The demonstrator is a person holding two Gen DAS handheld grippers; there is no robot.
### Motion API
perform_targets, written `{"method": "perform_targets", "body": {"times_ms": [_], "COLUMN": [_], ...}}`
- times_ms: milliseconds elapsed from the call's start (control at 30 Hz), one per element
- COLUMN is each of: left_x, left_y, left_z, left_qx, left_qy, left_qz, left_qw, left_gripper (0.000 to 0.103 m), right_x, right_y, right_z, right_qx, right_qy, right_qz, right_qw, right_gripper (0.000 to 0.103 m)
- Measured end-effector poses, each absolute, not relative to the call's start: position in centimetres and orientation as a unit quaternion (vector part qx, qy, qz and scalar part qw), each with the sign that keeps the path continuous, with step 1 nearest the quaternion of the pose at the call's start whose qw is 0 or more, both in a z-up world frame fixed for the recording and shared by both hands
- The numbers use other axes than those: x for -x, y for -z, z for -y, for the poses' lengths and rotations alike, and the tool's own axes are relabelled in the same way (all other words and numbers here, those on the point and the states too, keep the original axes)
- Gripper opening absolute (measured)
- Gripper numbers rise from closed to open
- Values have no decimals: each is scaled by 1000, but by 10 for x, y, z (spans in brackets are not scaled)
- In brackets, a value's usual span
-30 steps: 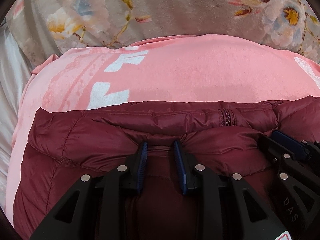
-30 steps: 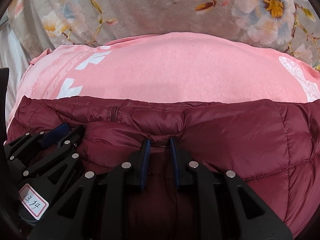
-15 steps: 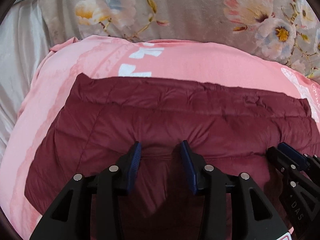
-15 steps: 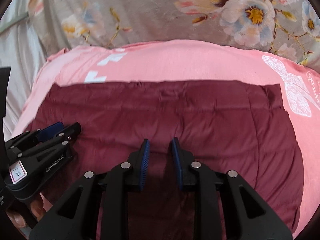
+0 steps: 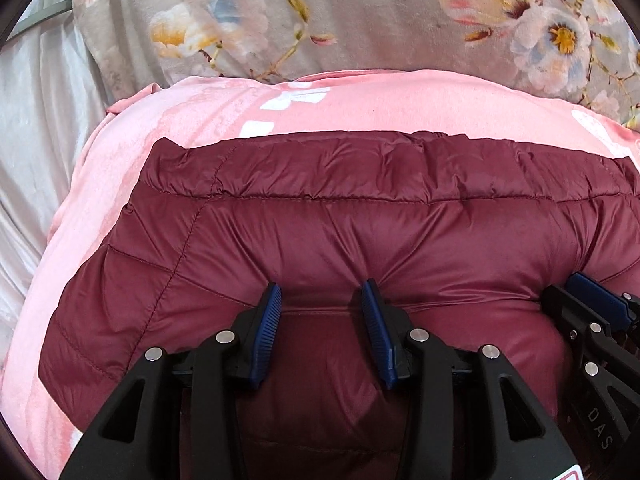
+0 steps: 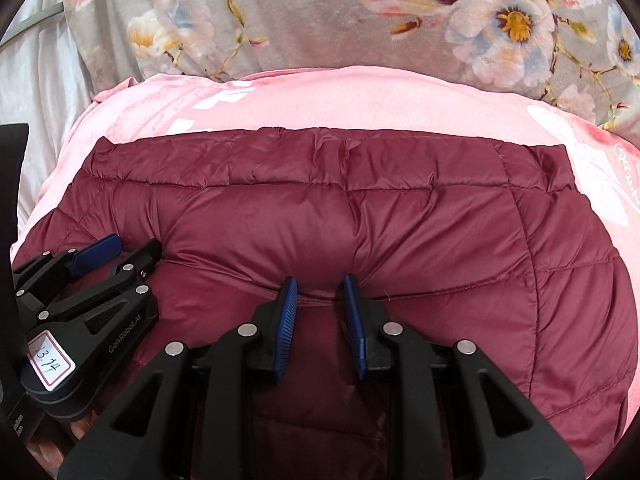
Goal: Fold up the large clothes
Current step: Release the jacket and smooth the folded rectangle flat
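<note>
The left gripper (image 5: 320,300) is held low over the maroon puffer jacket (image 5: 360,208), fingers spread; the right gripper (image 6: 320,296) is levelled alongside, its 2 fingers parted, on the pink blanket (image 6: 360,96).

A maroon quilted jacket (image 6: 400,216) is seen spread over a pink blanket (image 6: 360,100), with a grey floral cover (image 6: 320,12) beyond. The right gripper (image 6: 320,292) is held with jaws parted, tips touching the jacket's near edge. The left gripper (image 6: 116,256) is seen resting on the jacket at the left.
</note>
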State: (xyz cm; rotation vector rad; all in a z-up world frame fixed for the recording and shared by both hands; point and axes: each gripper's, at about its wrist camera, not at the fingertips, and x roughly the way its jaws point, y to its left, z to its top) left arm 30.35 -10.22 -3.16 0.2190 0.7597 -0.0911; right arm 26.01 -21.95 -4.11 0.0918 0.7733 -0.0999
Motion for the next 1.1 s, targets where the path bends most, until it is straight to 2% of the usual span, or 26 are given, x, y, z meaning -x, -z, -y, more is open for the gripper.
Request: {"method": "perform_targets", "body": {"times_ms": [600,800,833,900,933,1100], "left_x": [-305,-296,-288,-267,-256,-240], "left_y": [32,17,12,-2,-9,-16], "left_z": [104,71,63,35,20,-69], "left_qx": [-115,-41,-29,1,20,114], "left_qy": [41,77,76,73,67,0], "left_qz": [-371,-386,-387,-386,-385,-418], "left_qw": [921,918,918,920,920,901], "left_gripper": [42,44,45,59,68,73], "right_x": [-261,-243,-232,-215,-205,-195], "right_y": [42,33,29,22,17,10], "right_z": [221,226,226,222,216,190], "right_qx": [-51,-79,-97,-112,-111,-108], "right_qy": [45,55,45,26,22,-6], "right_qz": [-378,-371,-369,-365,-362,-362], "right_qw": [923,924,923,924,925,926], "right_gripper": [23,24,27,34,34,34]}}
